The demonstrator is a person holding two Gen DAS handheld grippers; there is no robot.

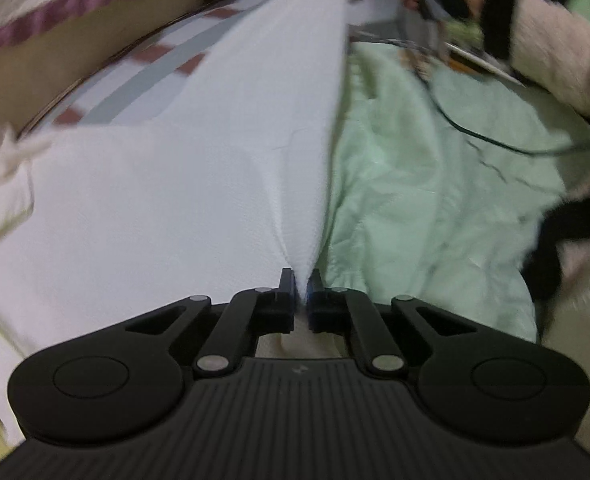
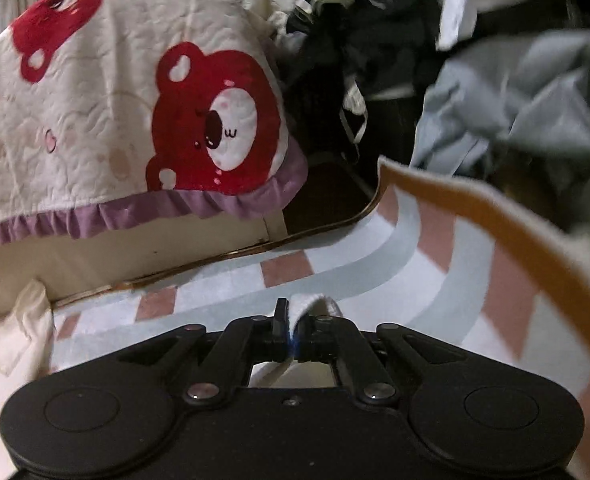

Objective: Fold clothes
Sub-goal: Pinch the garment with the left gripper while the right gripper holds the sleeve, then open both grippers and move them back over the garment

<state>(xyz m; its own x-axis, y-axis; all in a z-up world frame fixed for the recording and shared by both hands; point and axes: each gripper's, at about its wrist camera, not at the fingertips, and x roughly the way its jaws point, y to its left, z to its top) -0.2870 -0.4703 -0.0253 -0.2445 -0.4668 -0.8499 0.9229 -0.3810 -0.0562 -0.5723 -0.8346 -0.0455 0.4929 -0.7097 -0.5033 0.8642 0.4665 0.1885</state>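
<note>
Fingers (image 1: pixel 287 280) clamped on white cloth (image 1: pixel 215 160)

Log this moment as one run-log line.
left gripper: shut on white cloth | right gripper: shut on white cloth edge | striped pink-blue mat beneath

The right gripper (image 2: pixel 293 326) pinches a white cloth edge (image 2: pixel 309 306) over a striped blue, white and pink rug (image 2: pixel 427 264) with an orange border. Far left hangs a bear-print cover (image 2: pixel 135 112); far right, a clothes pile (image 2: pixel 495 80).
</note>
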